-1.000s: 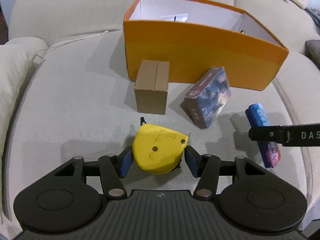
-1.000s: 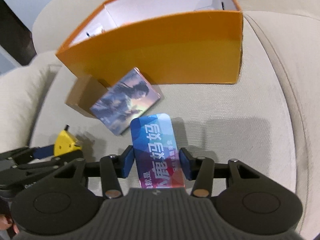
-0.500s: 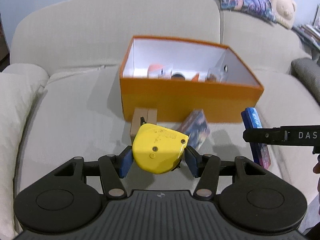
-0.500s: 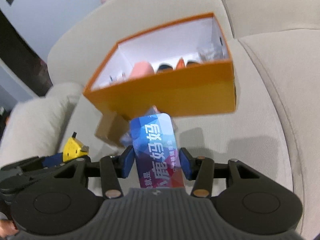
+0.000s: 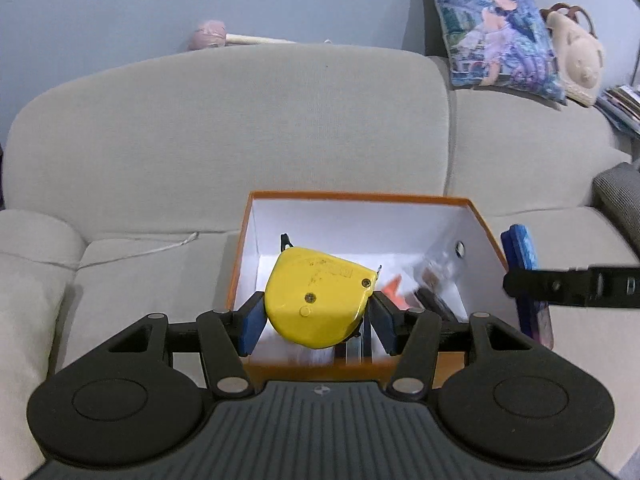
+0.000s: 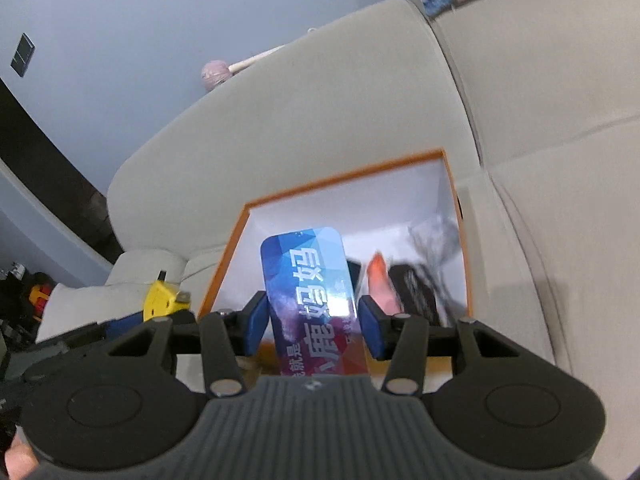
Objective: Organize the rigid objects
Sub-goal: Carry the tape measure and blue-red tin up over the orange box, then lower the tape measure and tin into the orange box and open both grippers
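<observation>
My left gripper [image 5: 318, 316] is shut on a yellow tape measure [image 5: 320, 298] and holds it above the open orange box [image 5: 360, 197]. My right gripper [image 6: 312, 320] is shut on a flat blue box with white Chinese characters [image 6: 312, 288] and holds it over the same orange box [image 6: 344, 178]. The blue box and right gripper also show at the right of the left wrist view [image 5: 524, 252]. The tape measure shows at the left of the right wrist view [image 6: 160, 300]. Inside the orange box lie several blurred items, one orange [image 6: 378, 276].
The orange box stands on a grey sofa seat [image 5: 140, 276] against the backrest [image 5: 240, 120]. A patterned cushion [image 5: 496, 32] and a beige plush bag [image 5: 576, 60] sit on top at the right. The sofa armrest [image 5: 28, 264] is at the left.
Both grippers have lifted their objects off the sofa seat and moved forward over the orange box. The brown carton and picture box on the seat have dropped out of view.
</observation>
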Tool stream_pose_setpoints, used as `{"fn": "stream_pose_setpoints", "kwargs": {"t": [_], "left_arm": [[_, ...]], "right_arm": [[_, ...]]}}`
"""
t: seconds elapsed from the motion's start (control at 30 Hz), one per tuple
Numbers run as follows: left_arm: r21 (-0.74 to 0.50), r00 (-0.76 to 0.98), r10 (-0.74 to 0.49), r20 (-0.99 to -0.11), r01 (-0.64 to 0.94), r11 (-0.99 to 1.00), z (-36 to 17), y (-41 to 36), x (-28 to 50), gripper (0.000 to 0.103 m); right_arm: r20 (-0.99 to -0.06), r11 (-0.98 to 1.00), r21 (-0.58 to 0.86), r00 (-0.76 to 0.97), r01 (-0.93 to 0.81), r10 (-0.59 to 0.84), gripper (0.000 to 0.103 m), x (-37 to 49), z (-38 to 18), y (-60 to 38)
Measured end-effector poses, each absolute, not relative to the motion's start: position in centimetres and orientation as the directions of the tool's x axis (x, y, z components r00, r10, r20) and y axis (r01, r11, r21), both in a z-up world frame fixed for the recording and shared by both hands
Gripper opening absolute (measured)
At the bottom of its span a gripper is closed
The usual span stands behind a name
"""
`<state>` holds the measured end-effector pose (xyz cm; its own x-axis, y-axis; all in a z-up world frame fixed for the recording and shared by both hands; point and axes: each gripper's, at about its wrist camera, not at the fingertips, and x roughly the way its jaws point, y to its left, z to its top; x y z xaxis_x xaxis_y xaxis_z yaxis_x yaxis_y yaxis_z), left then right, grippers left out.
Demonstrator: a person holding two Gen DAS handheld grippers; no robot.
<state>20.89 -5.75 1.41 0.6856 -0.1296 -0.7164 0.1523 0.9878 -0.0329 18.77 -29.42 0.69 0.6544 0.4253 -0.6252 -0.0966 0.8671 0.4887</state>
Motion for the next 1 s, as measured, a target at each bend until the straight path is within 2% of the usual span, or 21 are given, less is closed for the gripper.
{"fn": "stream_pose_setpoints", "kwargs": {"t": [0.27,0.67,0.9,1.0], "left_arm": [[-0.032,0.598,-0.095,-0.796,0.116,0.993,-3.7,-6.7,27.6,0.064],[0.061,0.518,-0.022,-0.855,0.142,0.988,-9.6,-8.6,31.2,0.064],[0.076,0.503,-0.007,-0.864,0.145,0.987,-10.0,-9.2,31.7,0.064],[0.087,0.494,-0.003,-0.870,0.160,0.983,-9.9,-9.7,32.1,0.071]], "right_arm": [[-0.700,0.894,0.446,0.608,-0.038,0.375,0.050,24.6,-3.8,-28.8],[-0.814,0.970,0.217,0.527,-0.113,0.243,0.050,27.7,-8.5,-24.4],[-0.840,0.982,0.095,0.516,-0.164,0.167,0.050,28.0,-10.0,-23.7],[-0.845,0.981,0.063,0.512,-0.185,0.151,0.051,28.0,-10.1,-23.3]]}}
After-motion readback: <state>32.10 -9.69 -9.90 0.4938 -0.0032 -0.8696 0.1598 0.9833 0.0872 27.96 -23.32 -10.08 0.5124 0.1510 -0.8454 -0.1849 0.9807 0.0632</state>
